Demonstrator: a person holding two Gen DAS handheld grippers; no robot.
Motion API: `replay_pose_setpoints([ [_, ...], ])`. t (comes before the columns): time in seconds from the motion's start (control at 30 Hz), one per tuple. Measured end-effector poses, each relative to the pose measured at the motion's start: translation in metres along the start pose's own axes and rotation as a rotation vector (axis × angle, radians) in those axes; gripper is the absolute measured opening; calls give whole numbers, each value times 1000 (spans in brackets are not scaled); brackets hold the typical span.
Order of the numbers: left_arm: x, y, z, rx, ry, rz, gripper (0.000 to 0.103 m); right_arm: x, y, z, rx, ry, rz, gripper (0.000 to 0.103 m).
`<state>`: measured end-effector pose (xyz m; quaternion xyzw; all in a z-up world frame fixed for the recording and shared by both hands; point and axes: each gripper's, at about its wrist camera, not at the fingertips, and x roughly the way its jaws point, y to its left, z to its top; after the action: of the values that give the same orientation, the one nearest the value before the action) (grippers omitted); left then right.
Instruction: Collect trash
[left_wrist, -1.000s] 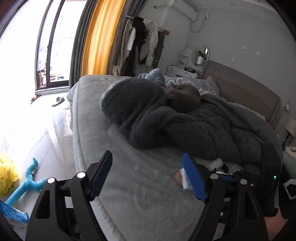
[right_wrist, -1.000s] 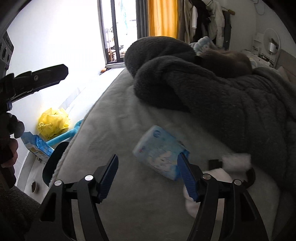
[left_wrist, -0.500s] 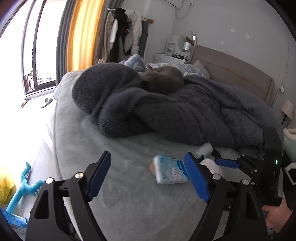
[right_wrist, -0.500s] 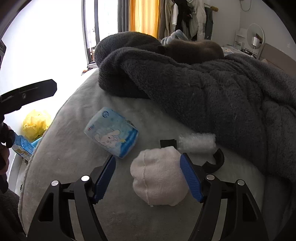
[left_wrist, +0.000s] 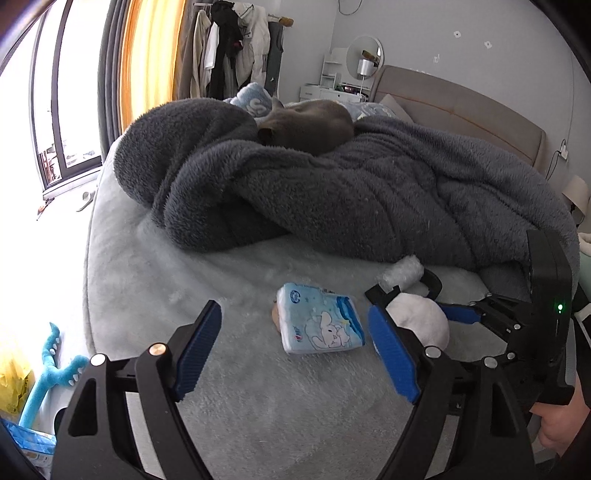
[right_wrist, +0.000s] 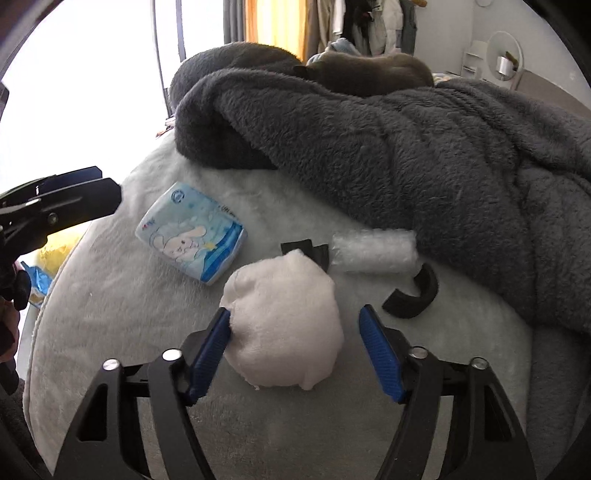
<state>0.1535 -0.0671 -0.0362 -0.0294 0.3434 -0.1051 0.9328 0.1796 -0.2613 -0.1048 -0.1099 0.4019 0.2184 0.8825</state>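
Note:
A blue tissue pack (left_wrist: 319, 319) with a cartoon rabbit lies on the pale grey bed cover; it also shows in the right wrist view (right_wrist: 192, 232). A white fluffy ball (right_wrist: 282, 325) lies between the fingers of my open right gripper (right_wrist: 295, 347), touching the left pad. Behind it lie a bubble-wrap roll (right_wrist: 373, 249) and black curved pieces (right_wrist: 413, 293). My left gripper (left_wrist: 295, 350) is open and empty, just in front of the tissue pack. The right gripper (left_wrist: 476, 317) shows at the right of the left wrist view.
A dark grey fleece blanket (left_wrist: 351, 184) is heaped across the bed, with a grey cat (left_wrist: 310, 123) lying on top. On the floor at left lie a teal toy (left_wrist: 48, 369), a yellow bag (left_wrist: 11, 380) and a blue packet (left_wrist: 26, 439). The bed edge drops off at left.
Both grippers have moved forward and rightward over the bed. The white ball has come between the right gripper's fingers. The tissue pack now lies nearer the left gripper's opening.

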Motion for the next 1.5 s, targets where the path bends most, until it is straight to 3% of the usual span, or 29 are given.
replay_pose_setpoints([
  [0.17,9,-6,-3,17,19,9,84,-6,-3,1,24,-6,40,44],
  [0.73,41,-35,-15,71,71,34,85,-45,-46,-8,235,-87,209,44],
  [1.1,58,-43,-22,116,94,119,84,-56,-63,-18,328,-114,304,44],
  [1.27,63,-41,-24,112,107,131,79,-58,-69,-22,383,-122,363,44],
  [1.4,65,-38,-24,93,114,113,74,-54,-78,-27,499,-122,484,44],
  [1.5,60,-35,-24,77,104,94,71,-53,-79,-27,533,-124,505,44],
])
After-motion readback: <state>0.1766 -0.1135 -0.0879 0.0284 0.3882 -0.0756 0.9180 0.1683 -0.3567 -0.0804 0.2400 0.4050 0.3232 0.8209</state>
